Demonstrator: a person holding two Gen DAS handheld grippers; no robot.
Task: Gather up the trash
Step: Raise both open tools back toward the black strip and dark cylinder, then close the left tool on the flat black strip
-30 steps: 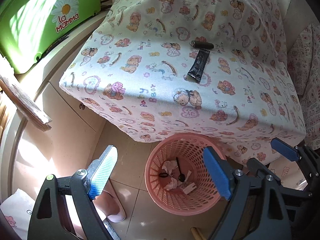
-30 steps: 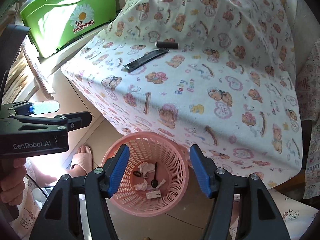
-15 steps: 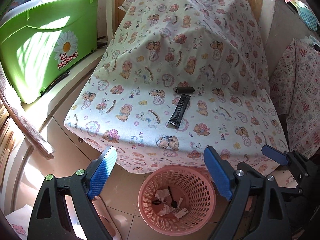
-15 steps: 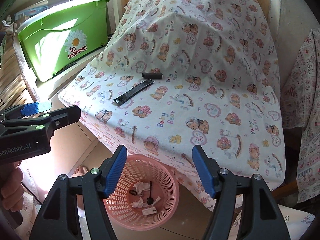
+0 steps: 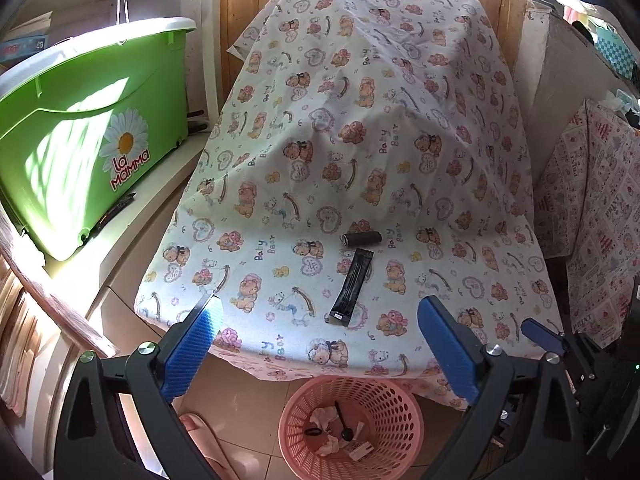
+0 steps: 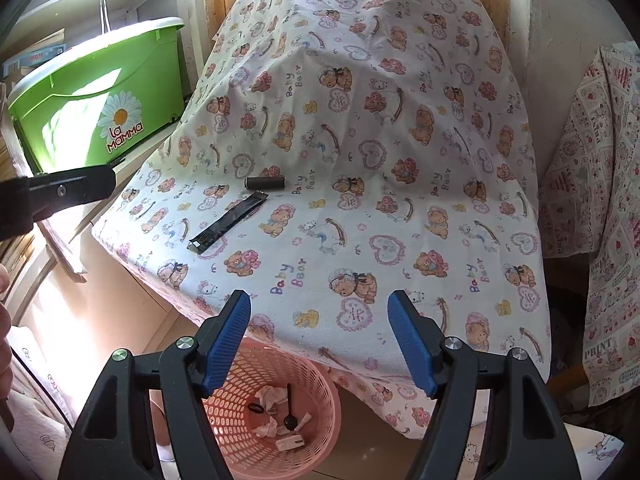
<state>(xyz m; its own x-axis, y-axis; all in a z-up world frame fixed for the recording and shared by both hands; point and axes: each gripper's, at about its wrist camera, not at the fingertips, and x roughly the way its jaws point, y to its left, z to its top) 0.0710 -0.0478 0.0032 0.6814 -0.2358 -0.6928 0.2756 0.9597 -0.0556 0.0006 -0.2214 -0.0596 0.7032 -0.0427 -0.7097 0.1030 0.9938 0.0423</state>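
Trash still on the counter (image 5: 280,216) is two dark pieces: a long black wrapper (image 5: 352,287) lying flat on the bear-print cloth (image 5: 384,128), and a short dark cylinder (image 5: 361,238) on its side just beyond the wrapper's far end, nearly touching it. From my right wrist view the same wrapper (image 6: 228,222) runs diagonally with the cylinder (image 6: 265,183) at its upper end. Below the near edge of the cloth I see the pink basket (image 5: 404,408) on the tiled floor, and in it crumpled white paper (image 5: 322,416), a black spoon (image 5: 343,424), a small dark ring and a pale scrap. My left gripper (image 5: 324,346) hangs above the near edge of the counter, its blue fingers (image 5: 192,346) spread wide with nothing between them; they have just been opening further. My right gripper (image 6: 320,344) sits over the same edge, its fingers (image 6: 226,344) also apart and empty, and they too have just been widening. Off to the left a green bin (image 5: 80,128) marked La Mamma stands on a pale shelf (image 5: 140,220). More printed fabric (image 5: 592,216) hangs at the right.
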